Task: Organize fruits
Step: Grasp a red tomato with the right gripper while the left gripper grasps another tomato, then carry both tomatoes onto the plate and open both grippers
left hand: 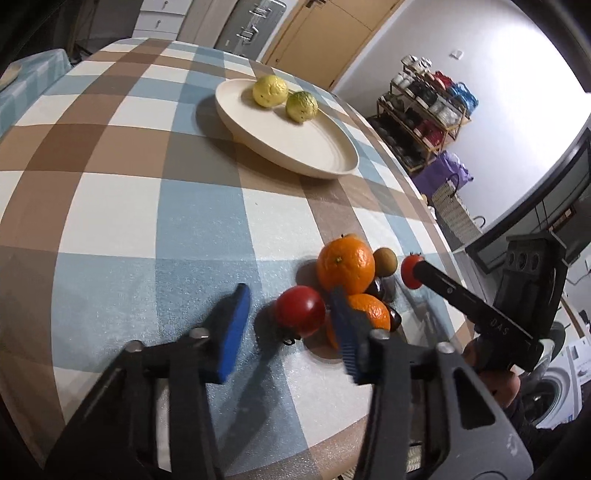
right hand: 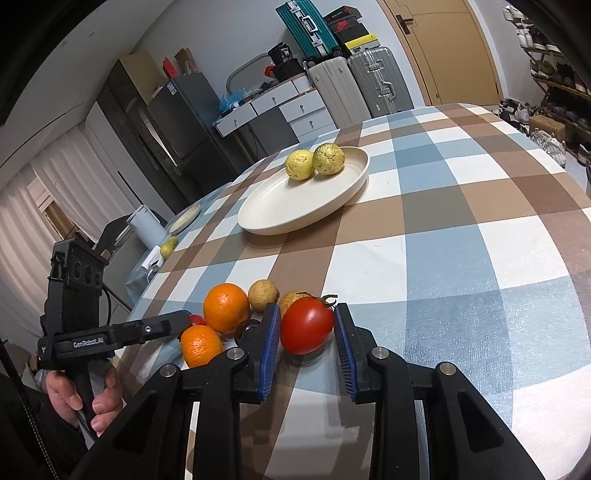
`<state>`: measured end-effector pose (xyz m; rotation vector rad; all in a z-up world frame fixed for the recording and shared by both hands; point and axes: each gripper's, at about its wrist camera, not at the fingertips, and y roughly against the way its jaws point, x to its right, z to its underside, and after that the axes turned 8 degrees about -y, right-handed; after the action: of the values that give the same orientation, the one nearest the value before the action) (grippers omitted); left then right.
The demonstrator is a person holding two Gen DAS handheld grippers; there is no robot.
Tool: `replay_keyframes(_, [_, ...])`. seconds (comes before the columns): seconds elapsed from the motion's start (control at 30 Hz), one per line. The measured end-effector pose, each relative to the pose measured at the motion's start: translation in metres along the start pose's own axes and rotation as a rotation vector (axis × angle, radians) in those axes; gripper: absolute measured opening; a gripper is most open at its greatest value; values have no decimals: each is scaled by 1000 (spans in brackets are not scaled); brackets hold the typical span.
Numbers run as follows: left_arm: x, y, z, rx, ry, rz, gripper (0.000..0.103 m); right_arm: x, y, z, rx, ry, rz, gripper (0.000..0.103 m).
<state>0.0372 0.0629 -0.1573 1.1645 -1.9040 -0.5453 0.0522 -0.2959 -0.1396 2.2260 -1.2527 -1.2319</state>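
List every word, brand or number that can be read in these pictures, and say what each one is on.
"GenRobot.AI": white print on the side of the left gripper, right wrist view.
"DAS": pale letters along the side of the right gripper, left wrist view.
"36": on the black box on the drawer unit.
Too small or blurred to read: the sticker on the fridge and the print on the shoe boxes.

Dark fruit [left hand: 384, 290] mostly hidden behind 2 oranges [left hand: 345, 269].

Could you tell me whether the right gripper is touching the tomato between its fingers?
Touching. The right wrist view shows the right gripper closed flush against both sides of the tomato, with no gap visible.
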Motion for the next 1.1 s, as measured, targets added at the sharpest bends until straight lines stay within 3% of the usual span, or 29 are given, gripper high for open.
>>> replay_keyframes(0.07, [5,0,1,1,-17,12,26,0,1,1,2,2,0,30])
replay_keyframes(0.17, [12,0,2,8,-59,-24,26,0,2,1,6,3,-2,30])
replay_keyframes(0.4, [8,9,-10,45,-52,-10,25,-2,1,-1,10,16,-2,30])
replay_keyframes(0.77, [-6,29,-78,147,-78,-46,25,4,10,-26,67,-7,-34,30])
replay_keyframes(1.1, [-17,0,-132,153,-77,-46,25,3,-5,-86,81,2,-99,30])
